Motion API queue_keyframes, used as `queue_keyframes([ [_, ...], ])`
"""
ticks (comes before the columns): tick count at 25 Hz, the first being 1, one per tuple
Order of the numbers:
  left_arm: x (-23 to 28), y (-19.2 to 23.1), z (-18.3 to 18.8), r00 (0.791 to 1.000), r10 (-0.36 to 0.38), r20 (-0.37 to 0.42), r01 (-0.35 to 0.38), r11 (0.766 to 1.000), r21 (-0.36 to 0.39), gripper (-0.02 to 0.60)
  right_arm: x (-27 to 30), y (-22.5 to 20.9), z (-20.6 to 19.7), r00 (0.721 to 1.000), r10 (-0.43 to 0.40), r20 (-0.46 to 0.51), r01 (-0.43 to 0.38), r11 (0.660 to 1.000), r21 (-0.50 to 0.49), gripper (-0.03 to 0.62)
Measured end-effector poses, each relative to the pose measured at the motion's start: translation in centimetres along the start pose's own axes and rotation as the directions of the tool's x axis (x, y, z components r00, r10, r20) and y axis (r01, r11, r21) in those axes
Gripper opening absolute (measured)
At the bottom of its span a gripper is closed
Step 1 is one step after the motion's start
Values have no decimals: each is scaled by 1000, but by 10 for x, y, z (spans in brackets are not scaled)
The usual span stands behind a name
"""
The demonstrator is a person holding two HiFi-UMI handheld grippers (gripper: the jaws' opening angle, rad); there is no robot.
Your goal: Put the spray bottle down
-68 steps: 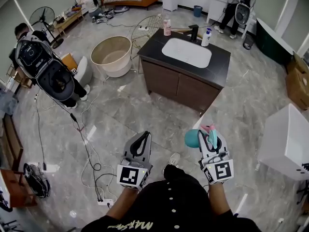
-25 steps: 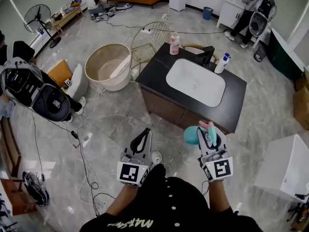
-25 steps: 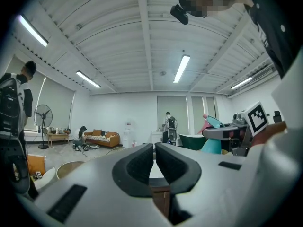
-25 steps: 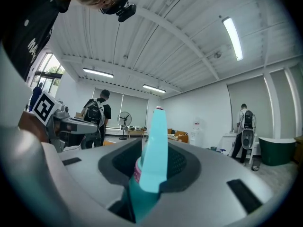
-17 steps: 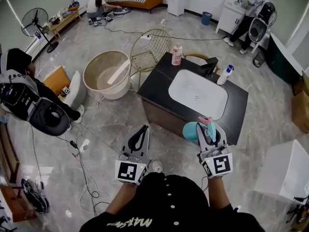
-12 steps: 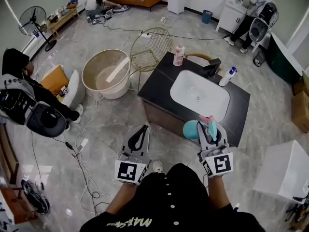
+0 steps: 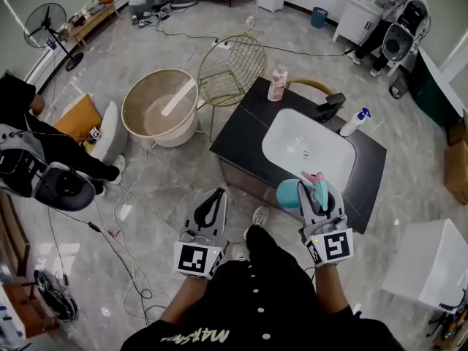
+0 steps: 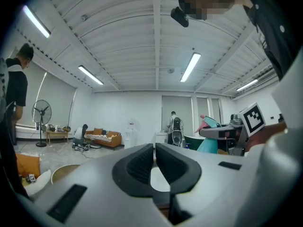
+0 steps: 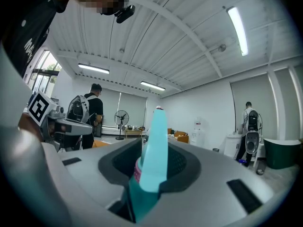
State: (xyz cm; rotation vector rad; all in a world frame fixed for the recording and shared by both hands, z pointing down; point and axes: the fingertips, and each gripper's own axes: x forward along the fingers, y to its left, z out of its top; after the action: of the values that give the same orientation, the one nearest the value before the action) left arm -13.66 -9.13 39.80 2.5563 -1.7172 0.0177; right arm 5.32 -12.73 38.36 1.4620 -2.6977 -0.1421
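Two-handed, standing on a grey stone floor [image 7: 168, 174] strewn with cables and facing the near edge of a dark bench [image 7: 245, 134]. Looking down on a white basin [image 7: 307, 148] sunk in the bench top, nearer its right end. Seeing, out on the floor beyond the bench's left end, a round beige tub [image 7: 157, 108] and, beside it, a gold wire chair [image 7: 232, 68] just off the bench's far left corner.

Holding the left gripper [image 7: 214, 202] level over the floor, just short of the bench's near edge toward its left corner. Showing that gripper [image 8: 155, 148] closed in its own view, tips together and gripping nothing.

Clamping the spray bottle [image 7: 292, 194] in the right gripper [image 7: 319, 189], in the air at the bench's near edge, close to the basin's near rim. Pinching the spray bottle [image 9: 154, 160] with both pads of the right gripper [image 9: 152, 162], with the pale teal head rising past the tips and a pink ring at the neck. Showing, from the head view, the round teal body sticking out to the gripper's left.

Finding smaller things along the bench's far edge: a black faucet [image 7: 330, 107] behind the basin, a pink bottle [image 7: 277, 85] standing at the far left corner, and a white bottle with a blue top [image 7: 353, 123] standing toward the far right corner, just beside the faucet.
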Motion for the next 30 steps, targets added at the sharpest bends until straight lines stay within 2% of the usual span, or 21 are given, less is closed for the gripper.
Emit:
queue_keyframes([
  [11,117,40,24,999,19,26,-20,999,40,23,108,-72,8,998,35,51,-34,999,-15,107],
  [18,182,55,43,998,42,44,-44,997,57,23,153,-122,9,997,48,54,-47,999,-17,107],
  [30,232,61,39,997,57,42,-60,996,60,23,181,-156,-7,997,50,52,-51,999,3,107],
])
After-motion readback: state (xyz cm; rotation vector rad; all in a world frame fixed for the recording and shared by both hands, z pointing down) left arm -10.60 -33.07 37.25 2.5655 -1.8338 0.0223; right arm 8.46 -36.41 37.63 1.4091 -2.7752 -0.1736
